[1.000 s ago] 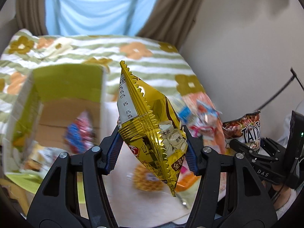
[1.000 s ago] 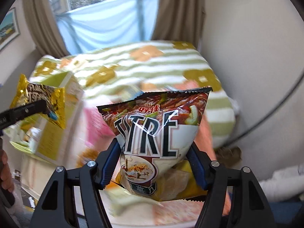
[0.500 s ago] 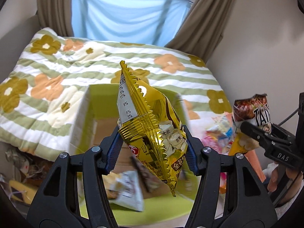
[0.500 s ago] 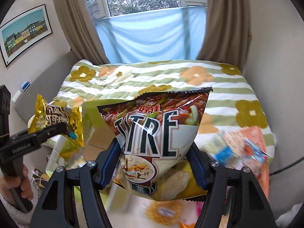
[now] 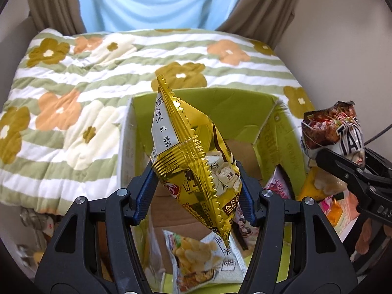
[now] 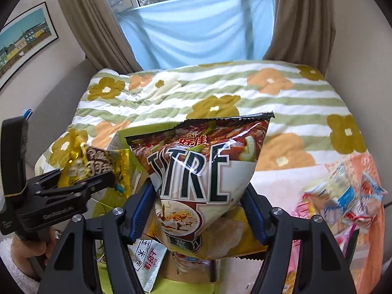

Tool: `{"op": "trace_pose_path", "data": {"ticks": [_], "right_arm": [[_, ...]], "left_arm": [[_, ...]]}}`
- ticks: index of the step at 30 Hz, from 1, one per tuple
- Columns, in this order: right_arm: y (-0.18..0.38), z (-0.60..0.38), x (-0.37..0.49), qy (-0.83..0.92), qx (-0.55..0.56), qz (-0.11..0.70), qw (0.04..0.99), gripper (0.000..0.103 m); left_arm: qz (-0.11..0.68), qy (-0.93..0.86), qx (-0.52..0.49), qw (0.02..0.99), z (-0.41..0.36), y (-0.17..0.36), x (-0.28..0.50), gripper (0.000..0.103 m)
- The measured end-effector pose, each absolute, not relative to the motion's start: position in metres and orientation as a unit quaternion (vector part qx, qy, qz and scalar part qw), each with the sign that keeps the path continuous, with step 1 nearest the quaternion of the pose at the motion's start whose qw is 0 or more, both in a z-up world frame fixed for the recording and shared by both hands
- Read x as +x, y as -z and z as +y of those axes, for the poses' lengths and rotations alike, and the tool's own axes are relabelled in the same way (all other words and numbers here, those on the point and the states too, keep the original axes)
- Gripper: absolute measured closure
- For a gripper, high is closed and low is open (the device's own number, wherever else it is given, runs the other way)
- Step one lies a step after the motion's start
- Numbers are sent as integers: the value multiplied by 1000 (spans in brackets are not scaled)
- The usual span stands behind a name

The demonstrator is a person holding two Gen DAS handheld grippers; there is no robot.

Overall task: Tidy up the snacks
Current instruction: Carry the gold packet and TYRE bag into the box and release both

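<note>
Snacks fill both of my grippers. Below and just ahead of my left gripper [image 5: 196,193] stands an open cardboard box [image 5: 274,142] with lime-green flaps. On its brown floor, right under my left fingers, lies a white corn-chip packet [image 5: 203,257], and a pink-printed packet [image 5: 276,186] leans against the box wall to the right of that gripper. Some other flat packets lie there too, but they are too hidden to name.

My left gripper is clamped on a gold rice-snack bag [image 5: 193,161]. The blue pads [image 5: 144,196] press its lower half from both sides, and its crimped top edge points up and away from me, above the box opening.

My right gripper [image 6: 198,210] is clamped on a brown and white crisp bag [image 6: 196,171] lettered in big black capitals. It stands upright between the fingers with its torn top edge farthest from me. From the left camera this bag shows to the right of the box, beyond its flap.

To the right of my right gripper, a loose heap of snack packets [image 6: 343,196] lies on a peach cloth. Beyond both grippers spreads a green-striped flower quilt [image 6: 269,93].
</note>
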State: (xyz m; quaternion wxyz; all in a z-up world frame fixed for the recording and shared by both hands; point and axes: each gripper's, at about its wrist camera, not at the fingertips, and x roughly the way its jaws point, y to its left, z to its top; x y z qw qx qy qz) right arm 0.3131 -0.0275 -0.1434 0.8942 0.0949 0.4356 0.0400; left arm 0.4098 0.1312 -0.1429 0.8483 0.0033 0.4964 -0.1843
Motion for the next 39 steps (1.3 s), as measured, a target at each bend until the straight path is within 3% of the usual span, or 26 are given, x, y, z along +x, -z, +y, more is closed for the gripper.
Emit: {"op": "trace_pose_path", "data": {"ticks": [3,6,8,9,29,32,34,39], "right_arm": [[147,-25,318,-35,92,443,891,39],[148,-24,326,-41,90,449,888,39],[150,-25,332,-47,83,452,887,39],[151,-26,335,-50,82,454,886,39],[166,-7,366,-96,60,469,876,38],[167,-1,365,-100,62,465,877,31],[166,-2,358,-99,74,451,884,3],[162,-6,336,-88,89,436,891,1]], "left_arm": [[501,181,15,846,126,152,416,47],[505,171,25,846,120,159,421,35],[507,161,27,847,117,161,423,2],[503,157,23,849,117,160,423,0],[511,110,-50,851,168,160,370,0],[510,110,-62,851,171,155,365,0],[505,115,-70,853,174,150,357,0],[503,125,-73,852,181,146,340,0]]}}
